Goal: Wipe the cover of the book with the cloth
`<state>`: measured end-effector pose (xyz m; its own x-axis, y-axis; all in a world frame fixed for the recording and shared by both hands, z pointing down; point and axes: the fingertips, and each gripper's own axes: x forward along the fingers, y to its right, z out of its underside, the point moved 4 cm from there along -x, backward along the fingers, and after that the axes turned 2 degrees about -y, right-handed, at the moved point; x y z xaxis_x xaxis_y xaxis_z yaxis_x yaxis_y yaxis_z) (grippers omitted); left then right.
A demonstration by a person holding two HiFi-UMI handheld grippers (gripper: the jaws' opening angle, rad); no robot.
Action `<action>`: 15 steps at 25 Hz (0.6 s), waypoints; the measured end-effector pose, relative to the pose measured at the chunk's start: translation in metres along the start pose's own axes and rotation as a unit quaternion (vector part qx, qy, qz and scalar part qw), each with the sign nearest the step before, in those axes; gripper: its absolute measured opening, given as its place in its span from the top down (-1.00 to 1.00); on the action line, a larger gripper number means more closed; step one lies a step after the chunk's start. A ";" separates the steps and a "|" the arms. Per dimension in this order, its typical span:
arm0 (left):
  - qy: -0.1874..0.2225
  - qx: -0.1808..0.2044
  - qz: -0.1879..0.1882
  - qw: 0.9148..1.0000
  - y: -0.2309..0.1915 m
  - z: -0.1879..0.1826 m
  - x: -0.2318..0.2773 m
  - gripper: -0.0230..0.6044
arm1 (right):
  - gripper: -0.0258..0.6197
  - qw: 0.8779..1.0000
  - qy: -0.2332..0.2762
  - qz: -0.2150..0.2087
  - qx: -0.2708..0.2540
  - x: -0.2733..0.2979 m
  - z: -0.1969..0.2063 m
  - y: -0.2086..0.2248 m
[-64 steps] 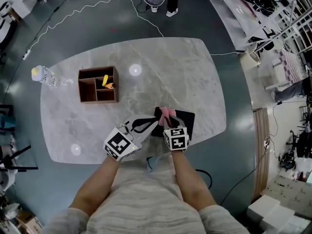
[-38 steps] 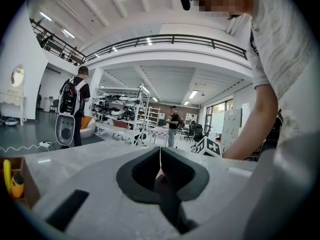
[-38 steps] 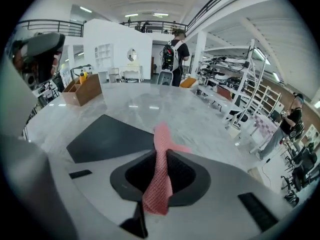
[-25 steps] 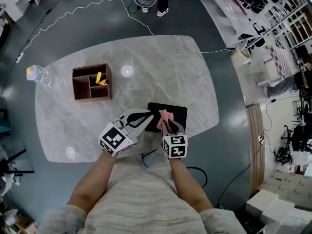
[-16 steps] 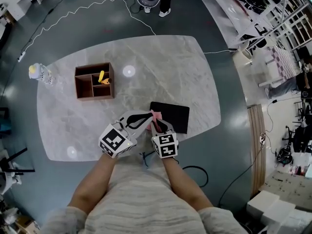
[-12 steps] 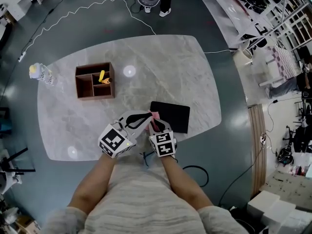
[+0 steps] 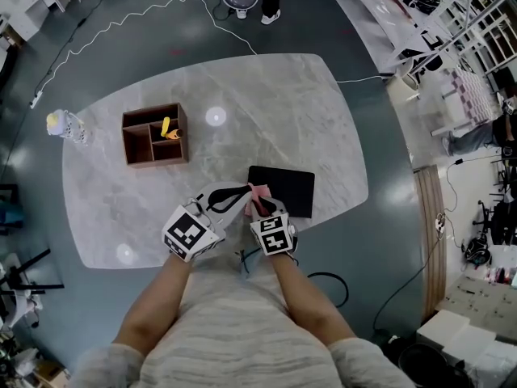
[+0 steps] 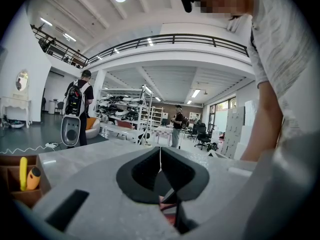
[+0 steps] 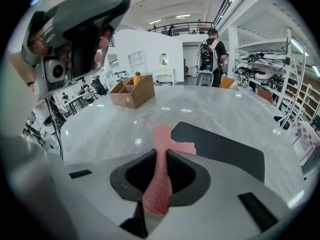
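at your far left a bottle (image 7: 63, 124) stands on the surface (image 7: 275, 103). the wooden box (image 7: 127, 140) keeps a yellow thing (image 7: 166, 126) and an orange thing (image 7: 178, 133) in one compartment. your left claw (image 8: 160, 163) is closed, empty. your right claw (image 9: 161, 156) grips the pink cloth (image 9: 159, 181), draped onto the left end of the black book (image 9: 222, 151).

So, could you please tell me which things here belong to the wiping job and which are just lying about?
Job: pink cloth, black book, right gripper clamping the cloth.
Lying about: wooden box with yellow items, bottle, shut left gripper.
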<state>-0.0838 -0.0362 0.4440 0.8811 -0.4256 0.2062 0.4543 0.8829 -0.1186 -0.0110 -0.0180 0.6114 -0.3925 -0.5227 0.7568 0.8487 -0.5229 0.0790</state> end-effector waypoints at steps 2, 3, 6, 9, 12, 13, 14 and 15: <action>-0.002 -0.002 0.002 1.000 -0.001 0.001 0.002 0.88 | 0.74 1.000 -0.002 0.006 0.004 -0.002 0.004 0.007; -0.003 -0.002 0.003 1.000 -0.001 0.001 0.003 0.88 | 0.74 1.000 -0.003 0.010 0.006 -0.003 0.007 0.011; -0.006 -0.003 0.007 1.000 -0.003 0.003 0.006 0.88 | 0.74 1.000 -0.003 0.027 0.002 -0.006 0.019 0.028; -0.009 -0.004 0.011 1.000 -0.003 0.004 0.010 0.88 | 0.74 0.999 -0.010 0.041 0.012 -0.016 0.026 0.044; -0.011 -0.005 0.015 1.000 -0.003 0.004 0.014 0.88 | 0.74 0.998 -0.017 0.056 0.020 -0.026 0.034 0.059; -0.012 -0.005 0.016 1.000 -0.003 0.005 0.016 0.88 | 0.74 0.998 -0.018 0.061 0.023 -0.028 0.037 0.065; -0.013 -0.005 0.017 1.000 -0.003 0.006 0.017 0.88 | 0.74 0.997 -0.019 0.067 0.025 -0.031 0.040 0.070; -0.014 -0.005 0.018 1.000 -0.002 0.007 0.018 0.88 | 0.74 0.997 -0.020 0.072 0.027 -0.033 0.043 0.075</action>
<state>-0.0697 -0.0447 0.4550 0.8932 -0.3875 0.2281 0.4233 0.8958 -0.1358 0.0808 -0.0108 0.6203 -0.2511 -0.5617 0.7883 0.9134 -0.4071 0.0009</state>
